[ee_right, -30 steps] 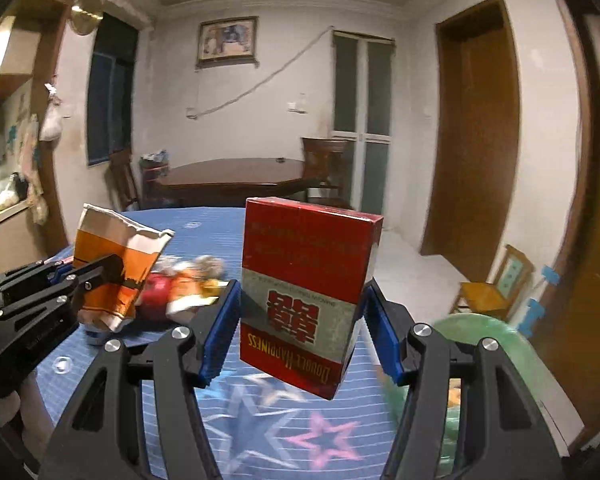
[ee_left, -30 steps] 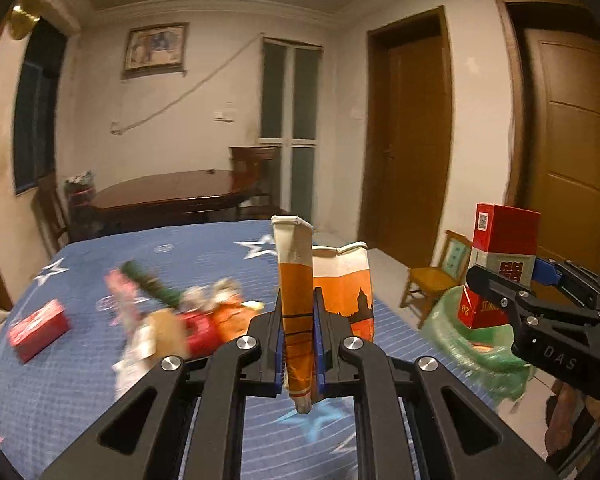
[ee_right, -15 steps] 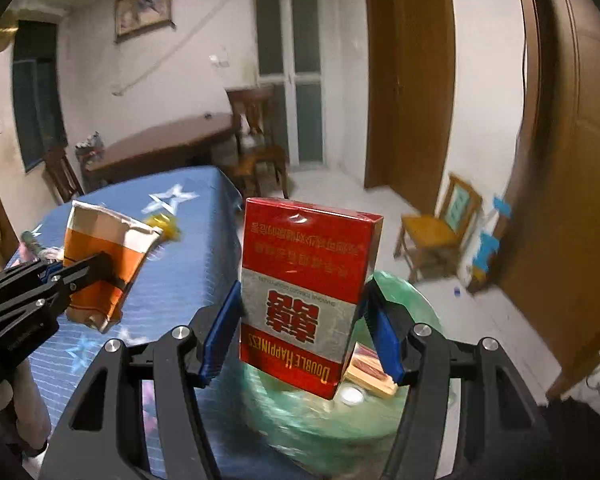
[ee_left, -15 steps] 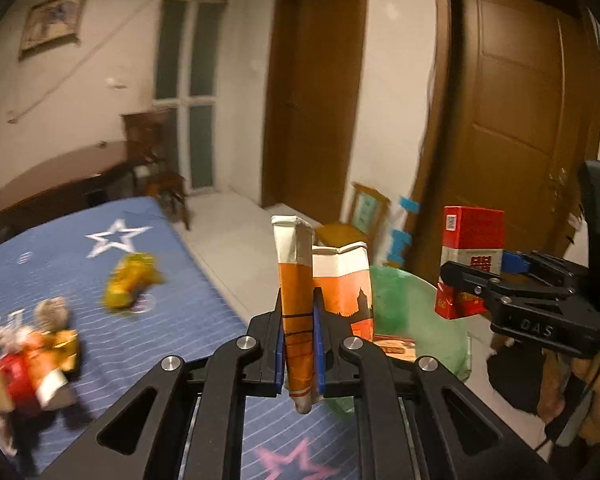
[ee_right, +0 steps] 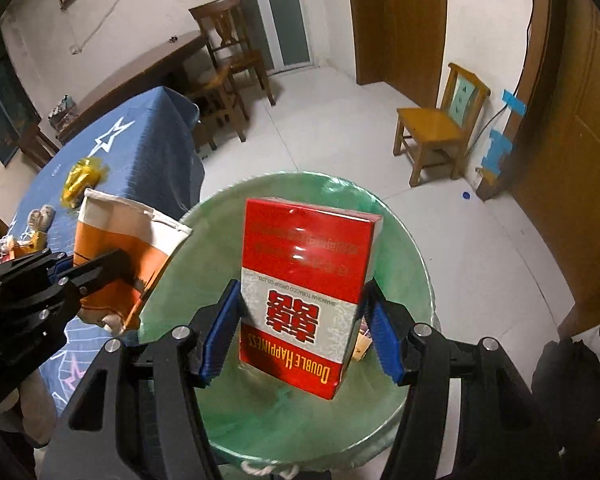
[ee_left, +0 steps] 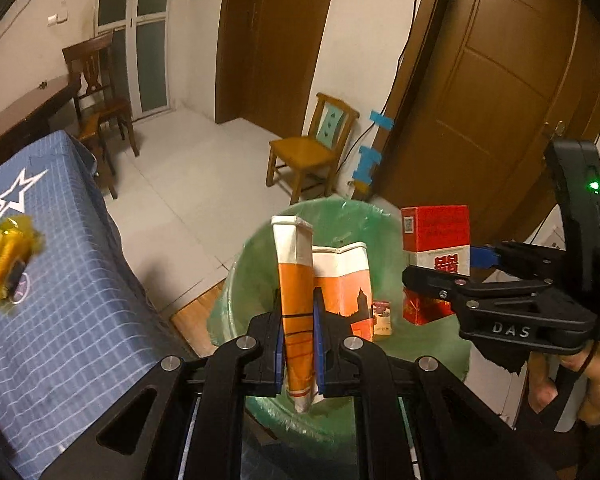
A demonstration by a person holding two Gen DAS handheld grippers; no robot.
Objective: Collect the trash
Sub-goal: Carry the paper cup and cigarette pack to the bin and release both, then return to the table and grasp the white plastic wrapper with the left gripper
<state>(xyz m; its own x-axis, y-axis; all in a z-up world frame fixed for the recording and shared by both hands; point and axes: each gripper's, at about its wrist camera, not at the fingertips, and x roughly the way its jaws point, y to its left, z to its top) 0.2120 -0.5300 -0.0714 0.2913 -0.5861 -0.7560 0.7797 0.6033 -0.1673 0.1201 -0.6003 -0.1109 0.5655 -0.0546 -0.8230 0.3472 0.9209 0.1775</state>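
- Orange-and-white flattened paper carton [ee_left: 298, 300] pinched in left gripper [ee_left: 298, 334], jaws pressed tight on it, held above green-lined trash bin [ee_left: 244, 264].
- Red Double Happiness cigarette pack [ee_right: 306, 300] clamped upside down between right gripper [ee_right: 300, 334] blue pads, over the bin opening.
- Small packet [ee_left: 381, 317] lies inside bin.
- Yellow wrapper [ee_left: 8, 260] on blue star tablecloth [ee_left: 72, 320], beside bin.
- Small wooden chair [ee_left: 310, 148] behind.
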